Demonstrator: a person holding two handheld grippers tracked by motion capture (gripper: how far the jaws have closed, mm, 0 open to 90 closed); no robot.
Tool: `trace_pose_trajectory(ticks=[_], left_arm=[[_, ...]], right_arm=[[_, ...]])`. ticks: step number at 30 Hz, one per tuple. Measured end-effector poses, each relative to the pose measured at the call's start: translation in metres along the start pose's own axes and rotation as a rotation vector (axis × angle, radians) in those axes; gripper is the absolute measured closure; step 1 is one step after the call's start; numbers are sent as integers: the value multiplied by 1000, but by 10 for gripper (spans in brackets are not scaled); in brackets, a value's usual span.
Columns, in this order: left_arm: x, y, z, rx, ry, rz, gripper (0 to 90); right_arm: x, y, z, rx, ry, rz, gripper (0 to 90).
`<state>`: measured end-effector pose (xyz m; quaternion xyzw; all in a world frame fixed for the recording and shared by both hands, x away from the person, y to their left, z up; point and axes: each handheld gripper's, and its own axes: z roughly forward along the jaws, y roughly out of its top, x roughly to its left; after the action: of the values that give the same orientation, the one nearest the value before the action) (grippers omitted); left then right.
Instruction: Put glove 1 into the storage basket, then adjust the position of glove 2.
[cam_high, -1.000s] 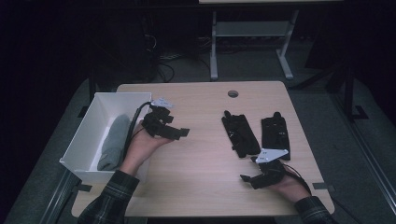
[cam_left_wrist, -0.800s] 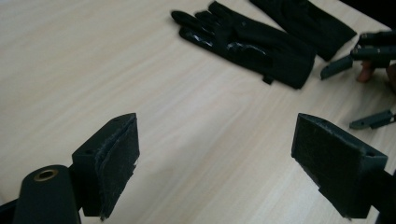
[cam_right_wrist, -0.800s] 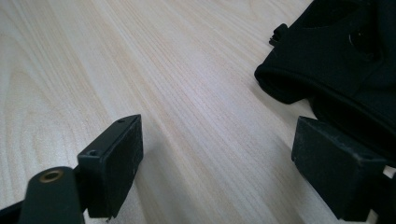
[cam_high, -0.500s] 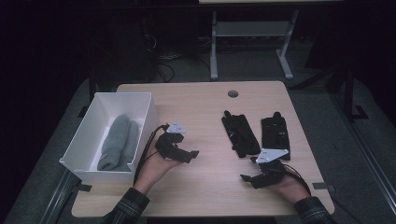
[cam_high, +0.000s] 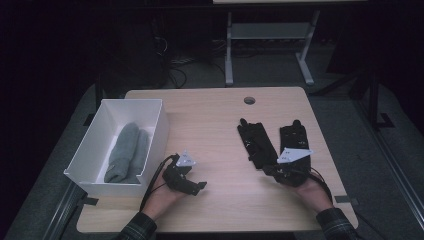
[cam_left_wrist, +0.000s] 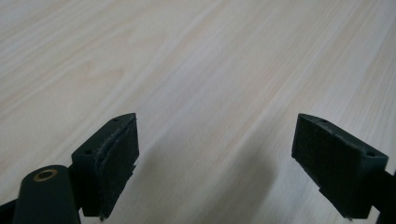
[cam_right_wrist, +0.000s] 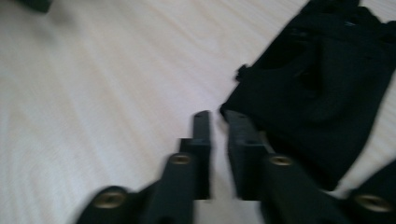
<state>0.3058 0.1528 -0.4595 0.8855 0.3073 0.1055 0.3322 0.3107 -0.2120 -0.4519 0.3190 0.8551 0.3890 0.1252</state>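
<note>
— The right claw (cam_right_wrist: 217, 123) sits low over the pale wooden surface (cam_high: 215, 125), jaws drawn nearly together after snapping shut in the last half second, a thin slit left between them. What does it hold?

— Nothing that can be made out between the pads. The corner of the nearer black glove (cam_right_wrist: 317, 93) lies just off its right jaw tip, close enough that touching cannot be ruled out in the blurred right gripper view.

— And from above?

— In the high view the right claw (cam_high: 274, 169) hovers at the near end of that glove (cam_high: 256, 145). A second black glove (cam_high: 296, 142) lies just beside it, on the claw's right, under the grey plate.

— The left claw (cam_left_wrist: 215, 154)?

— Jaws wide apart, empty, bare wood between and ahead of them. In the high view the left claw (cam_high: 192, 185) is held low over the surface, well apart from both gloves.

— What lies beside it?

— A white box (cam_high: 157, 137) to its left, near the surface's edge, with a grey folded cloth (cam_high: 127, 152) lying inside.
</note>
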Motion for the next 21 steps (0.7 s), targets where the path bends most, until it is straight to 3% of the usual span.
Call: trace_pose_trajectory(ticks=[2, 5, 8, 11, 15, 21], left_arm=[[-1, -2, 1, 6, 8, 9, 142], [-1, -8, 2, 6, -16, -13, 138], [-2, -13, 1, -5, 0, 12, 130], [-3, -20, 1, -48, 2, 21, 128], [-2, -24, 0, -81, -4, 30, 129], [-2, -25, 1, -91, -5, 31, 129]], right_arm=[[-2, 3, 0, 3, -8, 5, 900], [-15, 14, 3, -22, -34, 34, 900], [-23, 20, 7, -27, -43, 46, 900], [-34, 28, 18, -29, -50, 61, 900], [-41, 35, 34, 1, -43, 55, 900], [-43, 32, 54, 65, -39, 31, 900]])
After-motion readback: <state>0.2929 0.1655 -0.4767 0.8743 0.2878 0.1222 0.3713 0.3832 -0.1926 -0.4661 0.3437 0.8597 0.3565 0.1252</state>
